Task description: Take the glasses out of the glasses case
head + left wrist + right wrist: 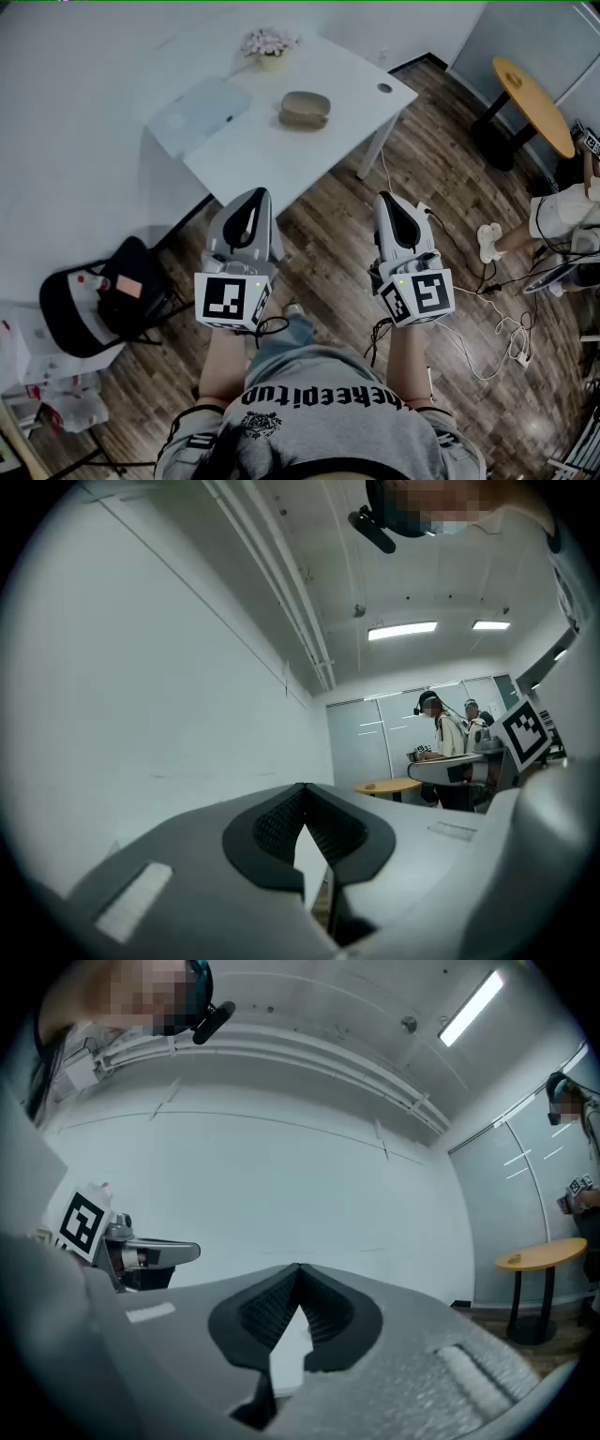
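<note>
Left gripper: held in front of the person, short of the table edge. In the left gripper view its dark ribbed pads are pressed together at the tips, with nothing pinched between them.
Right gripper: held level with the left one and well apart from it. In the right gripper view its pads also meet at the tips and hold nothing.
Glasses case: a tan oval case, lid down, lying on the white table near its middle, well away from both grippers.
Marker cubes: the left cube and the right cube each carry black-and-white square code patterns and no readable words. The right cube also shows in the left gripper view.
Shirt lettering: a row of white letters across the grey shirt, seen upside-down from the head camera. Part looks like "KEEPITUP", but I cannot read it with certainty.
Other things on the table: a small flower pot with pale blooms at the far edge, and a pale sheet to the left of the case.
Room: a round yellow table at the right, a black chair at the left, and white cables on the wood floor.
Ceiling: long light panels, lit.
</note>
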Demonstrator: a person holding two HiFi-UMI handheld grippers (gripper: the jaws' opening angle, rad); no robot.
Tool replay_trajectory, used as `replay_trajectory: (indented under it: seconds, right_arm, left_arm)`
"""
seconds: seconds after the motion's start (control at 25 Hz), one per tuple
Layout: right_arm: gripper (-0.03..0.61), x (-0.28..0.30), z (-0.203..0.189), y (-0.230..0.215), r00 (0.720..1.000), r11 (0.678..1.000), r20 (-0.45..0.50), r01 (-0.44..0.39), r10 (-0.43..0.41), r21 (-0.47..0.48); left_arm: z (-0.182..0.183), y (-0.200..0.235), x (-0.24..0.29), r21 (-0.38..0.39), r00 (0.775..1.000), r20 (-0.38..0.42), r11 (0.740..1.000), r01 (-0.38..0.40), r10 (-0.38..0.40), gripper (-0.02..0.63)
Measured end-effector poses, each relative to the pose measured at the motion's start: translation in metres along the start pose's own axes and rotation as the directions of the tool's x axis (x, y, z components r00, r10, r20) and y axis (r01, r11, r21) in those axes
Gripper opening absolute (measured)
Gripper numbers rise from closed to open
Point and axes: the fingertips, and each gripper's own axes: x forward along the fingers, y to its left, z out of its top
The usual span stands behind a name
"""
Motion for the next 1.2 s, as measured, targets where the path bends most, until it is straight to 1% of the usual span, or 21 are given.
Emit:
replay_trajectory:
  seconds: [0.56,0.72,0.84,1.2]
  right_arm:
    - [0.002,0.033,-0.001,-0.004,1.0,1.0,0.015,0.02,-0.02,0.009]
    - [0.002,0.047,-0.001,-0.007,0.998,0.999,0.032,0.048,-0.049,0.026]
    - [0.002,0.054,-0.003,-0.007,0.998,0.998,0.041,0.046,-0.047,0.035]
    - [0.002,0.069,-0.007,-0.018,0.998,0.997,0.022,0.064,-0.065,0.035]
  left_arm:
    - [-0.002,0.024,0.026,-0.001,1.0,0.016,1.0,0.016,-0.016,0.019]
    - [-0.003,0.037,0.036,0.001,0.999,0.022,1.0,0.03,-0.03,0.019]
    - [-0.005,0.044,0.043,0.001,0.999,0.027,0.999,0.043,-0.043,0.02]
    - [-0.015,0.049,0.065,-0.017,0.997,0.028,0.997,0.072,-0.072,0.02]
